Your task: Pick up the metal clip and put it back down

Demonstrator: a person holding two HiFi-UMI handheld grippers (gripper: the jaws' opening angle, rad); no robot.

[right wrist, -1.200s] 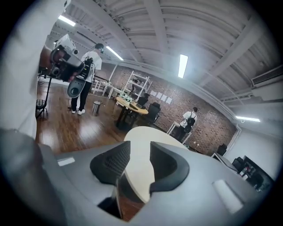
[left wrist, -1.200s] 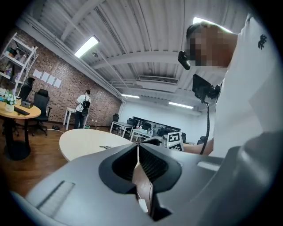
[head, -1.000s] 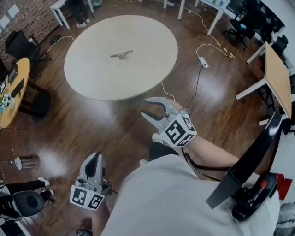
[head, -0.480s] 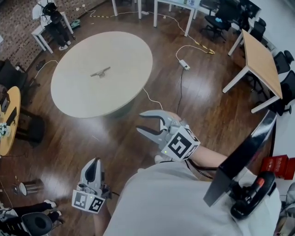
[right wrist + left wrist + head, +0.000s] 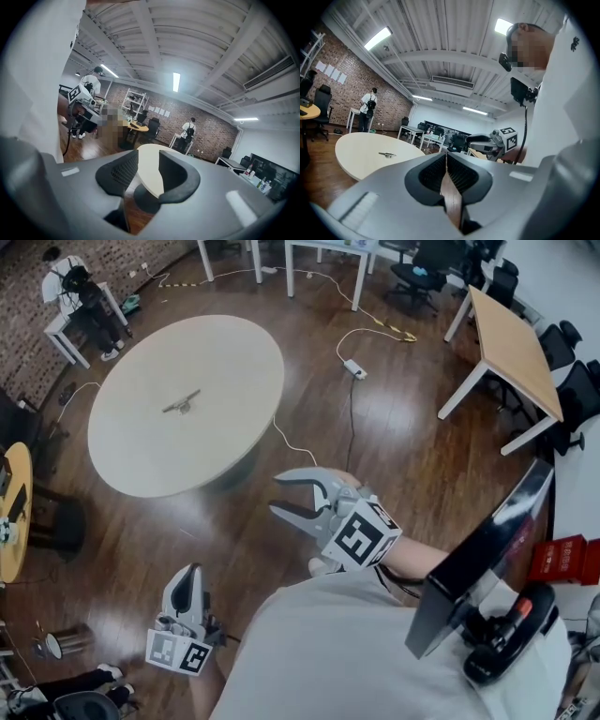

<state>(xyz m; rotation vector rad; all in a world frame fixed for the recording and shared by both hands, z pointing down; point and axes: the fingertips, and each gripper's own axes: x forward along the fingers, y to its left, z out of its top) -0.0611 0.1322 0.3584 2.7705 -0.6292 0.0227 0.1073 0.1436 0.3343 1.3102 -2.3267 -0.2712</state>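
While one metal clip (image 5: pixel 181 402) lies on the table (image 5: pixel 141 451), left gripper (image 5: pixel 193 570) sits closed, right gripper (image 5: pixel 276 493) wide.

In the head view the metal clip (image 5: pixel 181 402) at upper left is too small to show its shape, and the left edge cuts off the yellow table (image 5: pixel 19 491).

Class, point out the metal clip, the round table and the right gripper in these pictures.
metal clip (image 5: pixel 181 402), head view, its middle.
round table (image 5: pixel 225 352), head view, bare top beside the clip.
right gripper (image 5: pixel 276 493), head view, midway between its open fingertips.
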